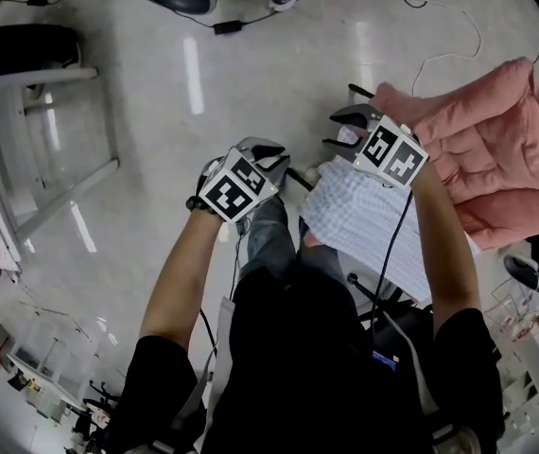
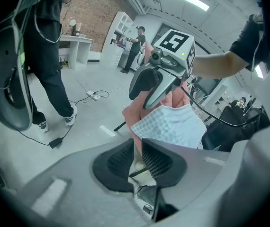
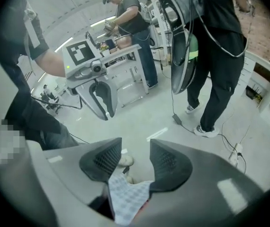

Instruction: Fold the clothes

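The left gripper [image 2: 137, 159] was held with its jaws a slit apart, nothing between them. The right gripper [image 3: 135, 162] was held parted over the checked shirt [image 1: 364, 227], which was not pinched. No fold could be seen, so the folding was judged undone. Beyond, a pink padded garment [image 1: 496, 149] crowded the right, and bare floor [image 1: 156, 112] was left open.
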Demonstrator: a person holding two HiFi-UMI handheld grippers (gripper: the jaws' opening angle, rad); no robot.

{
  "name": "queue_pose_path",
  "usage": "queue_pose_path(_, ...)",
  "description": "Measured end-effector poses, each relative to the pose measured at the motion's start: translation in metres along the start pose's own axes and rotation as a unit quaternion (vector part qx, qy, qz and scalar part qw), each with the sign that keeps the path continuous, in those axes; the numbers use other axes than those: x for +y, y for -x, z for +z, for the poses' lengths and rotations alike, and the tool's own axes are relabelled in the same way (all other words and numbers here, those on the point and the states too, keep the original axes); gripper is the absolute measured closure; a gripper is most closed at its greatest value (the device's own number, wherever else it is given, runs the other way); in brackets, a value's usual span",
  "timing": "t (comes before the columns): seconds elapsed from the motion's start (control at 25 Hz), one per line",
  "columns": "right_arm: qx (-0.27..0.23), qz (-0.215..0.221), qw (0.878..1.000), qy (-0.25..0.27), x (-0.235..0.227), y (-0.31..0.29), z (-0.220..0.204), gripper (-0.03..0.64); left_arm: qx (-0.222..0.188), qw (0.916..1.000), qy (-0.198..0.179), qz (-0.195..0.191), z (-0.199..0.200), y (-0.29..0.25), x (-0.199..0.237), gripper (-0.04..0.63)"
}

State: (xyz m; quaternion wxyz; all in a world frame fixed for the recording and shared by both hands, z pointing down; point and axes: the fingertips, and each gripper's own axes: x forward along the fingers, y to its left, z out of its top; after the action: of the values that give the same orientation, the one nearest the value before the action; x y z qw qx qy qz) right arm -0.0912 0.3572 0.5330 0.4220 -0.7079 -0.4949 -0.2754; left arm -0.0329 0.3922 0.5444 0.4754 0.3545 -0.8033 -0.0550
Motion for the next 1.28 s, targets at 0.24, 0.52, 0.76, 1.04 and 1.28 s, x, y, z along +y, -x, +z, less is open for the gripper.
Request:
queue_pose_path(0.24,-0.028,-0.067,0.996,-0.052,0.03,0.041,-0.012,0.443,0.009,0.9976,-0.065,-0.021,0.016,0.019,-0.026,0.537)
queue_pose_path(0.52,-0.063,-0.145,0.98,-0.117,0.074,0.101,-0.075,0.447,0.018,0.9903,-0.133,-0.037,0.045,0.014,-0.07,0.534)
queue_pose_path(0.76,-0.108,-0.226,0.953,-0.17,0.122,0.166,-0.143,0.471,0.008,0.9784,-0.2,-0.051,0.085,-0.012,-0.148,0.533)
queue_pose_path(1.04,-0.13,-0.299,0.924,-0.202,0.202,0.233,-0.26,0.498,0.019,0.9683,-0.244,-0.051,0.108,-0.066,-0.276,0.532)
queue_pose_path(1.28,-0.138,-0.338,0.902,-0.229,0.278,0.301,-0.372,0.518,0.019,0.9667,-0.25,-0.053,0.115,-0.112,-0.398,0.532)
